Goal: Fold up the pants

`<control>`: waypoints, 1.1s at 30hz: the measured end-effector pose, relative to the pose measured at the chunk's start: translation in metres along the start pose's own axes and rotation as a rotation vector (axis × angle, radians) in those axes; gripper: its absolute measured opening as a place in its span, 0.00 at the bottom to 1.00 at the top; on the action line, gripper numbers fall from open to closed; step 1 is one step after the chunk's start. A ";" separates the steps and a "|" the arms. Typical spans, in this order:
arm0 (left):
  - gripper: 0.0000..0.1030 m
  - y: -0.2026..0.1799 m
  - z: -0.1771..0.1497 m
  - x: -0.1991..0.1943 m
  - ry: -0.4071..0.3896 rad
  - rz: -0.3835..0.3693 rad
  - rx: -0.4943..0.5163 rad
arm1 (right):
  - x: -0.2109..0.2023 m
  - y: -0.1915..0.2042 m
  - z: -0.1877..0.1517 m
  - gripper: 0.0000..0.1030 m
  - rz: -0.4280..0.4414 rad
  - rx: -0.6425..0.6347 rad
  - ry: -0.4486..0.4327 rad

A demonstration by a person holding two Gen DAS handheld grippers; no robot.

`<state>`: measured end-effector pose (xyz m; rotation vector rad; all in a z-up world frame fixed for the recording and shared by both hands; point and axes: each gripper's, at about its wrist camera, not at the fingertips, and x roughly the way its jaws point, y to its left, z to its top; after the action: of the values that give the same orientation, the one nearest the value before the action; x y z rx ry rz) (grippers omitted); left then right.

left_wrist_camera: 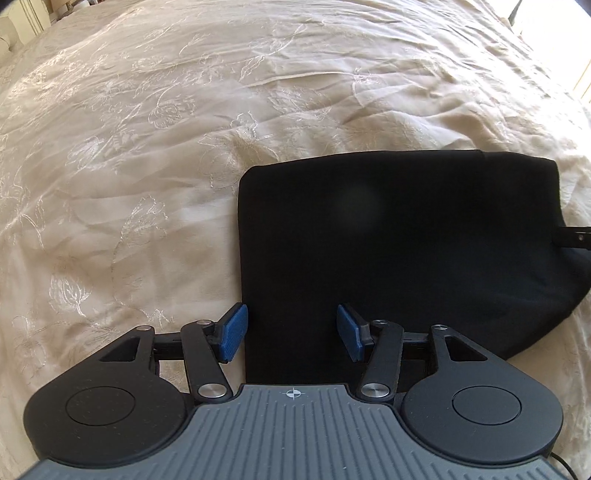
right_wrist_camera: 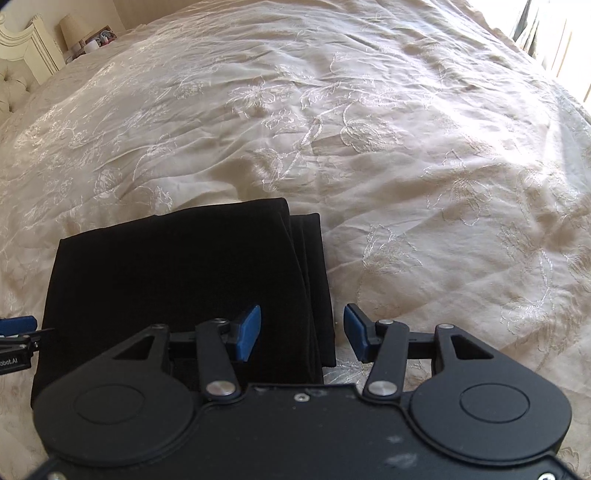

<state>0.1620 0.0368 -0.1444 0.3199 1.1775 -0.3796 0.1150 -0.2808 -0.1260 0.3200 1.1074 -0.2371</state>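
Left wrist view looks down on a folded black fabric pair of pants [left_wrist_camera: 399, 258] lying flat on a cream bedspread with embroidered flowers [left_wrist_camera: 147, 147], filling the lower right of the frame. The left gripper [left_wrist_camera: 293, 332] sits at the bottom centre with its blue pads spread apart over the pants' left edge; nothing is pinched between them, and I cannot tell whether the pads touch the cloth. A dark bit of the other tool pokes in at the right edge.

From the right wrist view the same pants [right_wrist_camera: 177, 280] sit in the lower left of the frame, stacked layers showing along their right edge. The right gripper [right_wrist_camera: 302, 334] stands wide, one pad over the black fabric and the other over bare bedspread [right_wrist_camera: 406, 166], gripping nothing. In the upper left corner stand a cream tufted headboard [right_wrist_camera: 18, 74] and a small lamp with a pale shade [right_wrist_camera: 72, 27].
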 end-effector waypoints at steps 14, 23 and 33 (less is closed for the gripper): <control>1.00 0.004 0.025 0.038 0.009 -0.134 -0.024 | 0.048 -0.020 0.014 0.65 0.166 0.086 0.056; 1.00 0.011 0.026 0.042 0.022 -0.173 -0.100 | 0.051 -0.020 0.012 0.71 0.189 0.101 0.048; 0.29 0.010 0.023 0.013 -0.006 -0.156 -0.182 | 0.041 -0.020 0.016 0.45 0.206 0.129 0.080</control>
<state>0.1899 0.0343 -0.1476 0.0689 1.2252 -0.4051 0.1390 -0.3064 -0.1596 0.5594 1.1315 -0.1139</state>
